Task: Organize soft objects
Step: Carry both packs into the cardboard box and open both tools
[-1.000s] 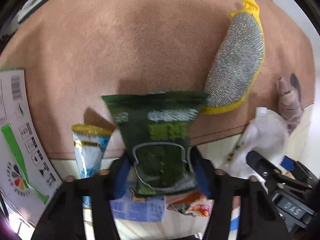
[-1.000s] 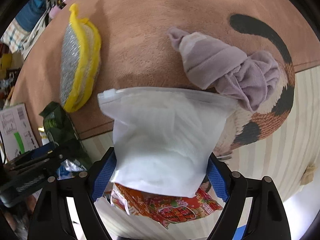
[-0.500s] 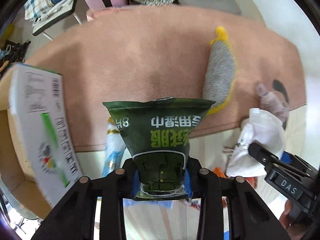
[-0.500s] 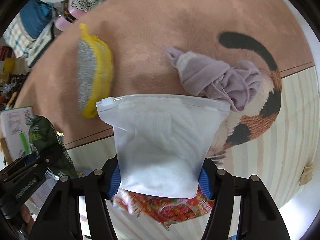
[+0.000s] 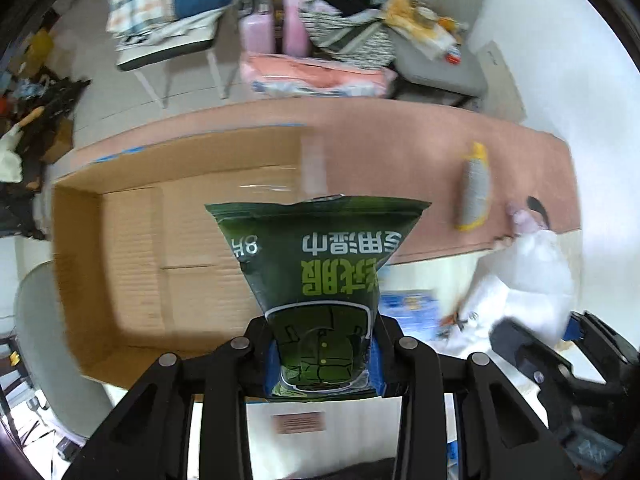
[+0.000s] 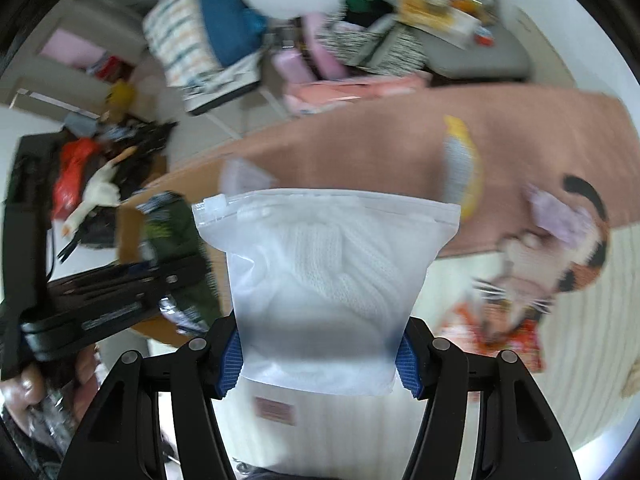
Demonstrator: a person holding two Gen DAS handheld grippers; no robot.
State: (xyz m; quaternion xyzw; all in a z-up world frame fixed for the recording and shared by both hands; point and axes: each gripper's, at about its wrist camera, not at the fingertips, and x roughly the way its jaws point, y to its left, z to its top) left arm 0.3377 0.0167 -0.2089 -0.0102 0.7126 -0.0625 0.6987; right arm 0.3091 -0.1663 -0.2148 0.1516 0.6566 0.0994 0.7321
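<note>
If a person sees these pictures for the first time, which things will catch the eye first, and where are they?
First, the dark green packet, clamped in the left gripper and held in front of the open cardboard box. Next, the frosted zip bag with white knitwear inside, gripped by the right gripper at the middle of its view. Behind, the silver-and-yellow scrubber lies on the pink rug.

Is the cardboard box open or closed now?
Open. The cardboard box shows its bare inner floor and walls behind the green packet.
</note>
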